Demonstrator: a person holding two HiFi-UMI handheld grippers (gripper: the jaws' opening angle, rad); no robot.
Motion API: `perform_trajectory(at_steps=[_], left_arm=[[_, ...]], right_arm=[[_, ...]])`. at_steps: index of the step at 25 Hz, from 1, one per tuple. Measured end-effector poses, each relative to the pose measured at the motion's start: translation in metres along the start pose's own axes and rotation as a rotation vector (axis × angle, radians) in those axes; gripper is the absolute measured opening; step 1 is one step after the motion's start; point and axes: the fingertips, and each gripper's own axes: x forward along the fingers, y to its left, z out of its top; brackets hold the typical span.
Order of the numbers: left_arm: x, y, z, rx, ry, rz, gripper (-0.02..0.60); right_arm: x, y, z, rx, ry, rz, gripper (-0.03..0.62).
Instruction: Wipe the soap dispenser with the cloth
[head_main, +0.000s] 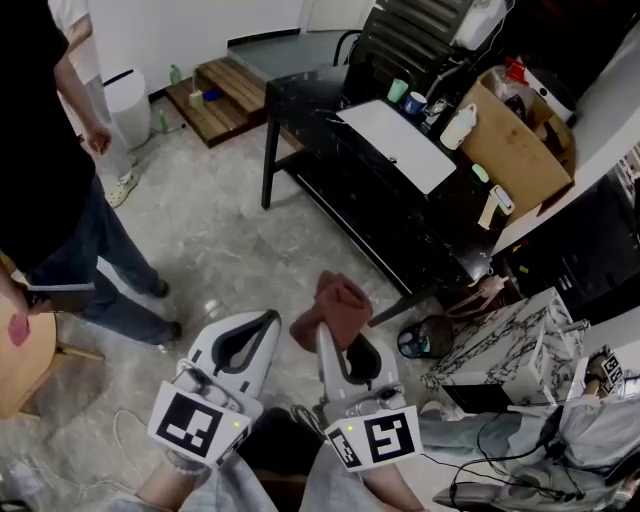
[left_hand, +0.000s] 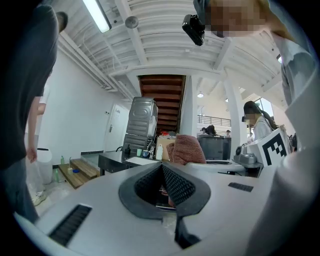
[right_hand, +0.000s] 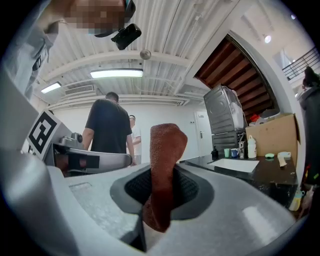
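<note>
Rust-brown towelling cloth (right_hand: 165, 145) is clamped between the jaws of the right gripper (right_hand: 162, 172). In the right gripper view its long axis is seen to run from 6 to 12 o'clock, with the rounded, folded end pointing up at 12 and leaning slightly toward 1. The lower end is squeezed into the slot between the pads, and how far it reaches down there is hidden. In the head view the cloth is seen bunched beyond the jaw tips, toward 11 o'clock from that gripper. The left gripper (left_hand: 162, 167) is held just beside it at 9 o'clock, its jaws brought together with nothing gripped. The soap dispenser (head_main: 458, 127), a white bottle, is stood upright on the black table (head_main: 300, 95), well apart from both grippers at about 1 o'clock in the head view. It is placed between a white sheet (head_main: 395, 145) and a cardboard box (head_main: 510, 150). Its top is too small to be made out clearly. A person (head_main: 40, 150) in dark clothes is seen at 9 o'clock, cut off by the frame edge.
</note>
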Motion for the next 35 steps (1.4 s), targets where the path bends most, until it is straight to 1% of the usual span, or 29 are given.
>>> perform_trajectory(at_steps=[6,7,10,12,19,24,29,35], left_arm=[[0.004,-0.009,0.004,0.001,-0.001,0.018,0.003],[0.005,-0.011,0.005,0.011,-0.004,0.021,0.003],[0.007,-0.015,0.003,0.093,-0.027,0.027,0.003],[0.010,-0.021,0.003,0.109,-0.036,0.032,0.003],[0.016,-0.041,0.002,0.100,-0.061,0.048,0.003],[0.020,-0.048,0.000,0.117,-0.066,0.044,0.003],[0.027,-0.043,-0.001,0.123,-0.066,0.048,0.003],[0.051,-0.021,0.001,0.107,-0.068,0.043,0.003]], right_arm=[[-0.008,-0.013,0.004,0.045,0.000,-0.005,0.079],[-0.010,-0.015,0.005,0.045,0.001,-0.002,0.080],[-0.017,-0.023,0.004,0.041,-0.002,0.007,0.080],[-0.022,-0.029,0.002,0.040,-0.005,0.010,0.080],[-0.038,-0.041,0.001,0.018,-0.014,0.028,0.080],[-0.040,-0.049,-0.002,0.017,-0.014,0.027,0.080],[-0.033,-0.051,-0.003,0.010,-0.014,0.035,0.080],[-0.008,-0.062,-0.008,-0.003,-0.002,0.024,0.080]])
